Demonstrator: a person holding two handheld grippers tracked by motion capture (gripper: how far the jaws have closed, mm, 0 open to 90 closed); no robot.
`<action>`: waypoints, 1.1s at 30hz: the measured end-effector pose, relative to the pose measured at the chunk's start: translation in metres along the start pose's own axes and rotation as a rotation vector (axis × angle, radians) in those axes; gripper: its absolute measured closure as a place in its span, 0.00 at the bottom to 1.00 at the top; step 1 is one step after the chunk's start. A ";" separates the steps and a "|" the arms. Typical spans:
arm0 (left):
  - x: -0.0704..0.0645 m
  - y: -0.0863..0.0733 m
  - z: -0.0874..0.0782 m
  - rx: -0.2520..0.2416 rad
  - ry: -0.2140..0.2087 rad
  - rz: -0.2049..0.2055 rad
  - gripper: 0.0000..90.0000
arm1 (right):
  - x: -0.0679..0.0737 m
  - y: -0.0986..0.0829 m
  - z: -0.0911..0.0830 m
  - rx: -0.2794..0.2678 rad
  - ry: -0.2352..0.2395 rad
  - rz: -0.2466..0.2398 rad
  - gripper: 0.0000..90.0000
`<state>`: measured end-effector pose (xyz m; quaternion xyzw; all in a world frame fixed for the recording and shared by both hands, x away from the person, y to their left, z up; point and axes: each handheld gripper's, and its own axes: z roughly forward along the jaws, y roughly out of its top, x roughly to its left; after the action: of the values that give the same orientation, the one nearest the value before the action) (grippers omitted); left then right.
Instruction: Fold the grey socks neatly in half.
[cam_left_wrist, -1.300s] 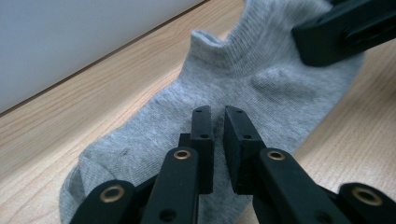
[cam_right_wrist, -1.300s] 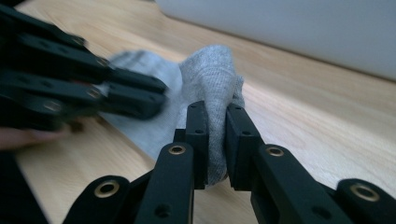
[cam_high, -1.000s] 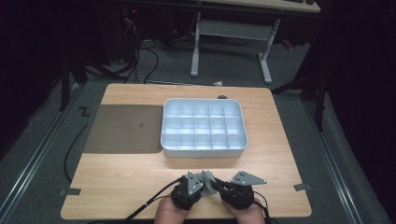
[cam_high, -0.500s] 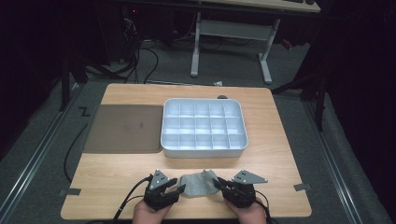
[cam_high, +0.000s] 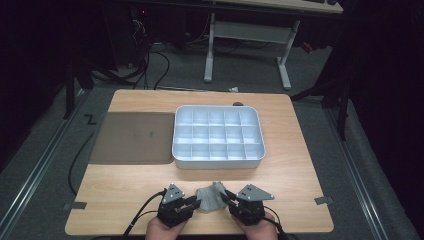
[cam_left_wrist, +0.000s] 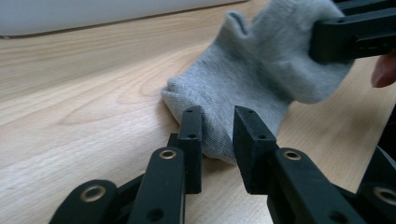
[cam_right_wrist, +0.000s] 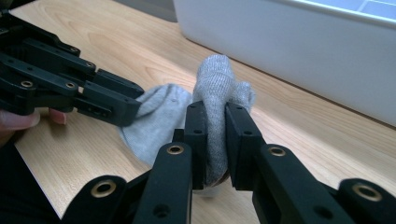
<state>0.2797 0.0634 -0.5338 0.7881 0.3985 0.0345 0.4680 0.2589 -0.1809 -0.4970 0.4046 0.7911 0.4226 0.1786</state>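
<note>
A grey sock lies on the wooden table near its front edge, stretched between my two grippers. My left gripper holds its left end; in the left gripper view the jaws pinch the sock at its lower edge. My right gripper is shut on the other end, where a fold of the sock stands up between its jaws. The left gripper also appears at the left of the right gripper view. A hand holds each gripper.
A white tray divided into several compartments stands in the middle of the table, just beyond the sock. A dark mat lies to its left. Cables trail from the grippers off the front edge. Bare wood lies on both sides.
The left gripper has moved left, away from the right one, drawing the sock out between them. The right gripper has stayed in place.
</note>
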 end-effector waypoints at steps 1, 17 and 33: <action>0.000 0.000 0.000 0.000 0.000 0.000 0.82 | 0.000 0.000 0.000 0.000 0.000 0.000 0.90; 0.001 -0.007 -0.015 0.006 -0.062 0.031 0.77 | 0.016 -0.001 0.018 0.037 0.030 -0.045 0.88; 0.000 -0.012 -0.009 0.055 -0.041 0.032 0.89 | 0.030 -0.004 0.031 0.050 0.087 -0.070 0.84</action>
<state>0.2689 0.0730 -0.5383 0.8074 0.3767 0.0147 0.4538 0.2580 -0.1426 -0.5163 0.3623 0.8221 0.4133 0.1485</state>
